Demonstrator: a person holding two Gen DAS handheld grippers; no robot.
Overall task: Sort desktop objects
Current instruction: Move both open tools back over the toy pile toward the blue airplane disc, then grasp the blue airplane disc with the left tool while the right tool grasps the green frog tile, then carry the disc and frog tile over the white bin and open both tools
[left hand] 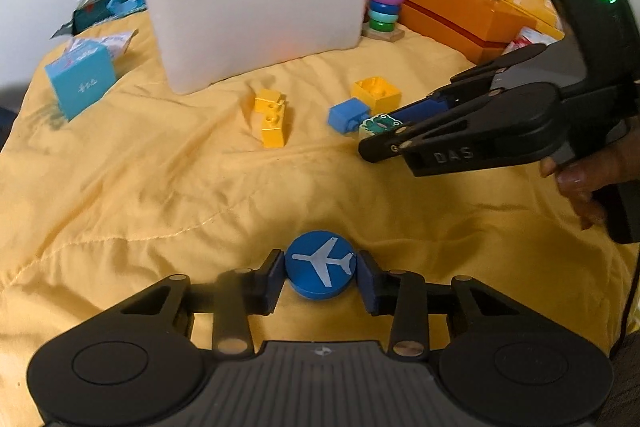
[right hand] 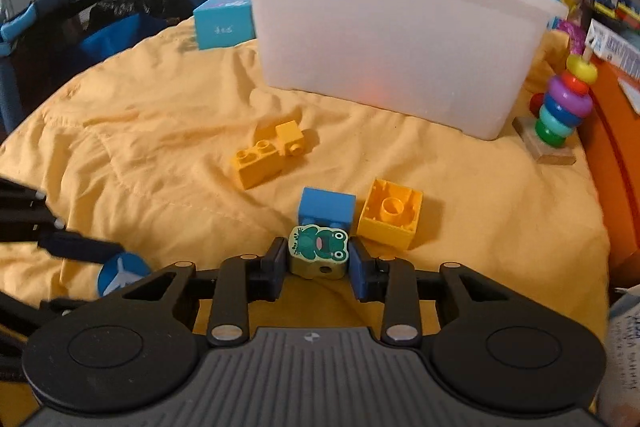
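Note:
A blue wooden disc with a white plane (left hand: pixel 320 269) lies on the yellow quilt (left hand: pixel 160 195) between the pads of my left gripper (left hand: pixel 320 277), which touch its two sides. A small frog block (right hand: pixel 318 251) sits between the blue pads of my right gripper (right hand: pixel 318 259), gripped on both sides, just in front of a blue brick (right hand: pixel 327 205). In the left wrist view the right gripper (left hand: pixel 384 135) comes in from the right onto the frog block (left hand: pixel 380 125). Behind stands a white translucent bin (left hand: pixel 256 7).
Loose on the quilt: a yellow brick piece (left hand: pixel 271 121), an upturned yellow brick (right hand: pixel 390 213), a light blue box (left hand: pixel 80 81). A ring stacker (left hand: pixel 385 7) and an orange box (left hand: pixel 472 15) stand right of the bin. Toy clutter lines the back.

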